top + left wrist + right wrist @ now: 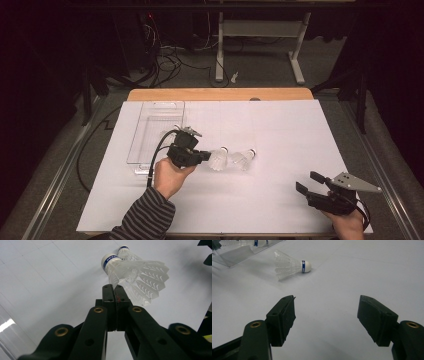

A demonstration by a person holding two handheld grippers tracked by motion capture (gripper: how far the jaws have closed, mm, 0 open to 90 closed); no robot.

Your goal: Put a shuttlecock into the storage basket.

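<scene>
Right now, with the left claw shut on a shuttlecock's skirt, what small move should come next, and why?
Probably lift it and swing it toward the clear tray. The left claw already pinches the nearer shuttlecock by its feathers, the tray lies just beside that hand, and the second shuttlecock waits on the sheet.

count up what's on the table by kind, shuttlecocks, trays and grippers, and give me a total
Shuttlecocks: 2
Clear trays: 1
Grippers: 2, left and right
Total: 5
</scene>
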